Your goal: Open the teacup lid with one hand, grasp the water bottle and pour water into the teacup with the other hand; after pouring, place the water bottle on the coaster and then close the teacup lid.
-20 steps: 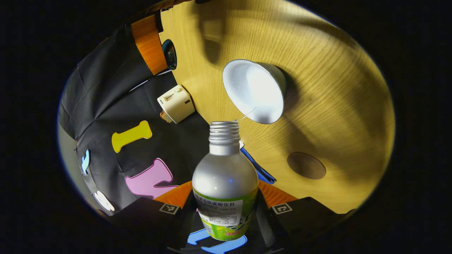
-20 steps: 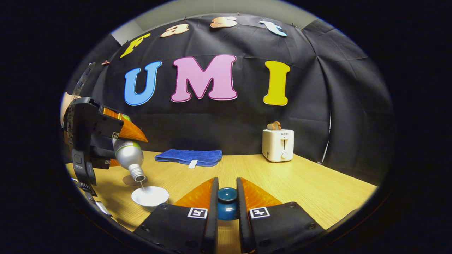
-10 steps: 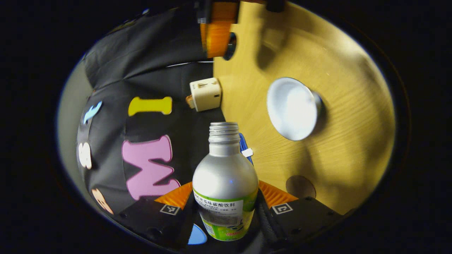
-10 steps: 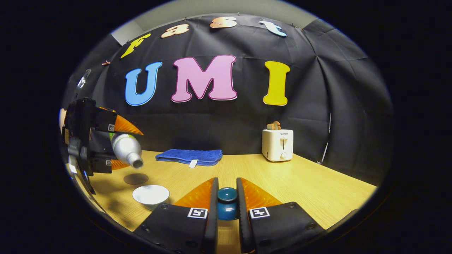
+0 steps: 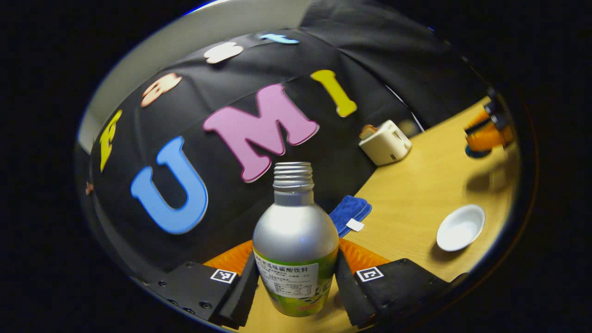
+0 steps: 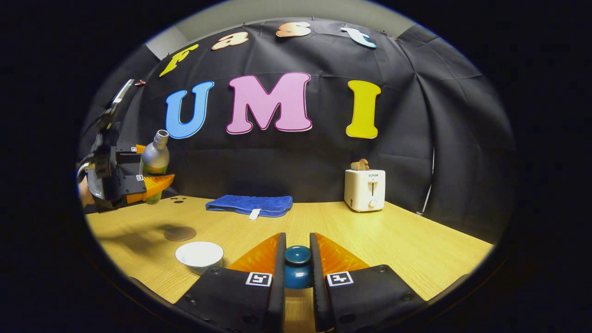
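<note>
Left gripper (image 5: 296, 277): jaws pinched on the water bottle (image 5: 295, 240), which had been tipped mouth-down over the teacup (image 6: 199, 255) a second earlier and was now nearly upright, raised above the tabletop (image 6: 407, 240) beyond the coaster (image 6: 180, 233). No stream visible. Right gripper (image 6: 297, 273): jaws remained clamped on the teacup lid (image 6: 297, 266), held beside the open teacup. Towel (image 6: 249, 205) and toaster (image 6: 364, 190) unchanged at rear.
</note>
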Available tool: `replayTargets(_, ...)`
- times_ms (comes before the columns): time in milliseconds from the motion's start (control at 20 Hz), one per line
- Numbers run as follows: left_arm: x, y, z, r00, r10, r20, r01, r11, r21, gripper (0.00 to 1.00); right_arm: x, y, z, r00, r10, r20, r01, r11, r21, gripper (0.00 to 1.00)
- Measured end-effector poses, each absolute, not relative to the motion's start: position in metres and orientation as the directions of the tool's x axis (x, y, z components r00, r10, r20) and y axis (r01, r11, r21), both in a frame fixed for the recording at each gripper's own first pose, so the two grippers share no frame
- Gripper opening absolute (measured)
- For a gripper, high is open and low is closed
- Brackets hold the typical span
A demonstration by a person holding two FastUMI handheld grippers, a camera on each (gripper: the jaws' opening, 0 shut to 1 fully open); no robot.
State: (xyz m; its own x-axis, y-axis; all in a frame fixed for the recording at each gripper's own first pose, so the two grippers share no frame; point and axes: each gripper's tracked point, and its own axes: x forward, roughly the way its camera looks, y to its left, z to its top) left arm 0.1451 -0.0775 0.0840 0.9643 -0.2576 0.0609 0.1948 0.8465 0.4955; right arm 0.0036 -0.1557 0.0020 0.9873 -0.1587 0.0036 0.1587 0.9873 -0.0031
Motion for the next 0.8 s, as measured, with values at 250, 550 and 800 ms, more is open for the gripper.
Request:
replayTargets(250, 0.171, -0.083, 0.051, 0.943, -0.329, 0.042, 0.327, 0.944, 0.050, 0.79, 0.003, -0.152, 0.001, 0.990, -0.142, 0.004, 0.142, 0.990, -0.002, 0.29)
replayTargets(550, 0.192, -0.067, 0.014, 0.960, -0.281, 0.014, 0.281, 0.958, -0.055, 0.80, 0.003, -0.152, 0.001, 0.990, -0.142, 0.005, 0.142, 0.990, -0.002, 0.28)
replayTargets(800, 0.191, -0.077, 0.004, 0.952, -0.306, -0.002, 0.306, 0.952, 0.008, 0.81, 0.003, -0.153, 0.002, 0.990, -0.141, 0.005, 0.141, 0.990, -0.002, 0.28)
